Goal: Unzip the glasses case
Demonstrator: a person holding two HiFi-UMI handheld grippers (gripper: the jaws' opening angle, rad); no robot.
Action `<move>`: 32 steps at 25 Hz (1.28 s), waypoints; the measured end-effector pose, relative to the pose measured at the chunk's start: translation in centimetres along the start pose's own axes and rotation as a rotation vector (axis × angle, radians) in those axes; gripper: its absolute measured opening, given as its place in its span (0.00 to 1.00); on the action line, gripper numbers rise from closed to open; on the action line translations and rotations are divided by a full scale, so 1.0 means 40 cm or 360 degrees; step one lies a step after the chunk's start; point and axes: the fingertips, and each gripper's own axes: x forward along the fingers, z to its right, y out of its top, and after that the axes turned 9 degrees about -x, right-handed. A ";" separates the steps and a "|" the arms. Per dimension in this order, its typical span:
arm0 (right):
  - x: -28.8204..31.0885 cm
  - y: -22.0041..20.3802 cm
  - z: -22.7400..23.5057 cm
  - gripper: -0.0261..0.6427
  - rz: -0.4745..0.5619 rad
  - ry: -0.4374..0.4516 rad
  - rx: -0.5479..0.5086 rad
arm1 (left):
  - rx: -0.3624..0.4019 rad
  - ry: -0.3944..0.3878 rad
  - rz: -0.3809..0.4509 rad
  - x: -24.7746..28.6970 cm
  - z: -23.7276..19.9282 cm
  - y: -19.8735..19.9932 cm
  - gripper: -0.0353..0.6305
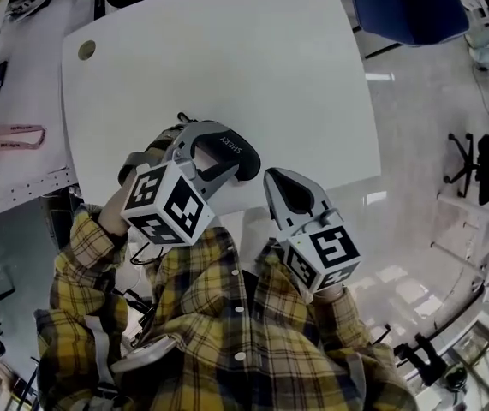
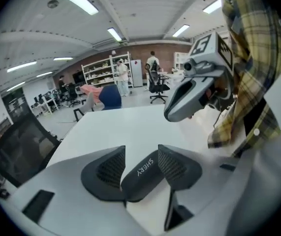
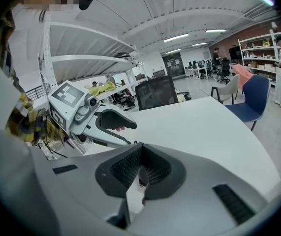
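White surface (image 1: 253, 67), round hole (image 1: 86, 50) at 11 o'clock; blue chair (image 1: 407, 8) at 1 o'clock. Left gripper (image 2: 141, 149) jaws spread, glasses case (image 1: 234, 148) between them; right gripper (image 3: 141, 149) jaws pressed together.

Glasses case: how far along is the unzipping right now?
Done: nothing that shows; the glasses case seems to lie on the white table, with no opened zip visible. In hand: the left gripper stands open with the case between its jaws, not clearly clamped; the right gripper is shut beside it. Still to do: clamp the case, catch the zip pull, run it round.
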 end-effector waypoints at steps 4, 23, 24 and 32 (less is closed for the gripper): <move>0.020 -0.060 -0.006 0.04 -0.0077 -0.0028 0.0071 | 0.0162 -0.0132 -0.0192 0.060 0.020 -0.084 0.39; 0.055 -0.248 -0.076 0.04 -0.0299 -0.0029 0.0213 | 0.0644 -0.0342 -0.0350 0.185 0.063 -0.194 0.54; 0.059 -0.255 -0.074 0.04 -0.0315 -0.0034 0.0206 | 0.0646 -0.0341 -0.0343 0.185 0.062 -0.192 0.54; 0.139 -0.336 -0.081 0.12 -0.0471 -0.0110 0.0145 | 0.0645 -0.0355 -0.0326 0.190 0.060 -0.192 0.54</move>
